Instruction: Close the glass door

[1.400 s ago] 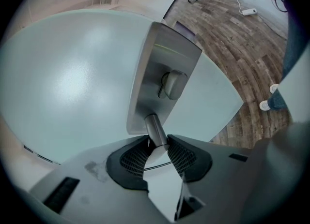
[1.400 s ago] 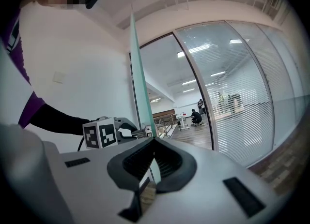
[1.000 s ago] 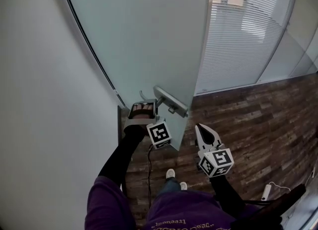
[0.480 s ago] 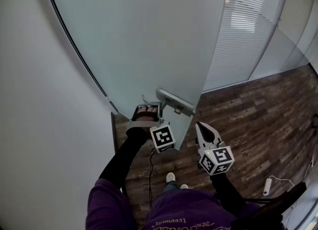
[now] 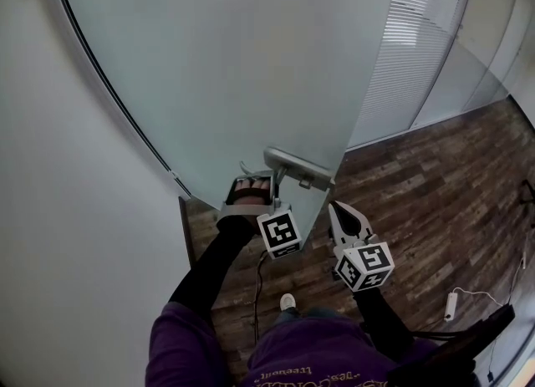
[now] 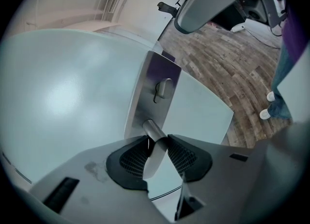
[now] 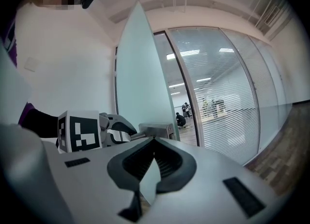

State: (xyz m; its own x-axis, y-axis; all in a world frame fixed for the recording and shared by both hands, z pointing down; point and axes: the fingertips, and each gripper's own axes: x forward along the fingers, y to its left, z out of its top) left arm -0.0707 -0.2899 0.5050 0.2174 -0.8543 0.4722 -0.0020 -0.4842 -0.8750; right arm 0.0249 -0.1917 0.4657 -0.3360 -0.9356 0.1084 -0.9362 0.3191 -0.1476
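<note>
The frosted glass door (image 5: 226,68) fills the upper middle of the head view, its free edge running down to a metal handle plate (image 5: 298,170). My left gripper (image 5: 269,181) is shut on the door's lever handle (image 6: 154,143), which lies between the black pads (image 6: 131,159) below the lock plate (image 6: 154,92). My right gripper (image 5: 341,213) hovers to the right of the door edge, shut and empty, its pads meeting at the tip (image 7: 154,141). From there I see the door edge-on (image 7: 140,68) and the left gripper (image 7: 120,127) at the handle.
A white wall (image 5: 58,210) stands close on the left. Dark wood floor (image 5: 435,193) spreads to the right, with a cable and power strip (image 5: 452,302). Glass partitions with blinds (image 5: 414,51) stand beyond the door. The person's shoe (image 5: 287,302) is below.
The door and its handle have swung rightward in the head view, with the left gripper staying shut on the lever. The right gripper has kept its place beside the door edge.
</note>
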